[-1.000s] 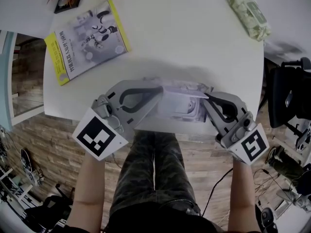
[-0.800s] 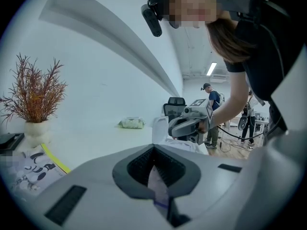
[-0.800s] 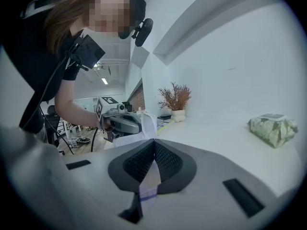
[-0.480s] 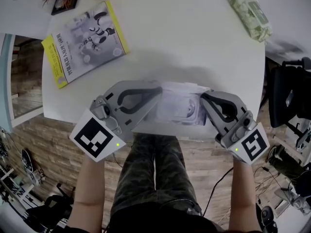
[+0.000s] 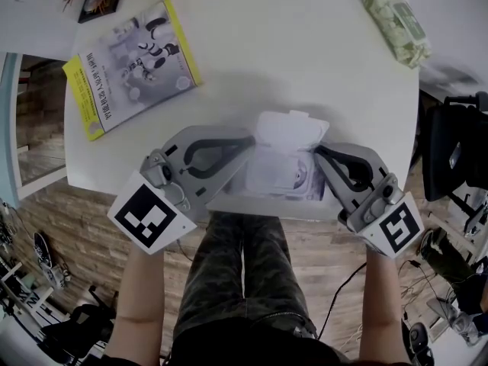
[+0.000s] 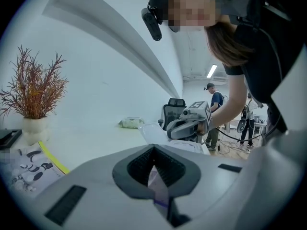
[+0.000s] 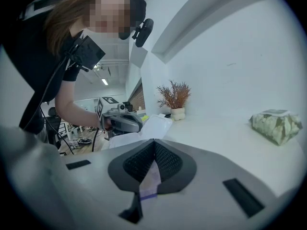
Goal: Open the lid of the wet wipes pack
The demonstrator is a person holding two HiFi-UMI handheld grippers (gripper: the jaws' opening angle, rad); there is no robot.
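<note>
White plastic lid (image 5: 288, 130) of the wet wipes pack (image 5: 278, 178) stands flipped up and back, just above the pack's middle, lower centre of the head view. The dispensing opening beneath it is uncovered. The pack lies flat at the near edge of the white table (image 5: 305, 59), between my two grippers.

Left gripper (image 5: 248, 145): jaws pressed together on the pack's left end. Its own view shows a thin strip of pale lilac wrapper film pinched between the pads.

Right gripper (image 5: 322, 155): likewise on the right end, with the jaws closed on a sliver of the same film, seen in its own view. Neither gripper touches the lid.

Progress, my reading: the opening itself looks done. The lid is clear of the opening and stands with nothing holding it. At most, what is left is to let go of both ends and draw the grippers off. I cannot tell whether the hinge is pushed far enough back to hold once the pack is released. I also cannot tell whether a wipe sits ready in the opening.

Elsewhere: a second, green wipes pack (image 5: 395, 25) lies at upper right and a yellow-edged booklet (image 5: 133, 59) at upper left. Both are well apart from the work and untouched.
</note>
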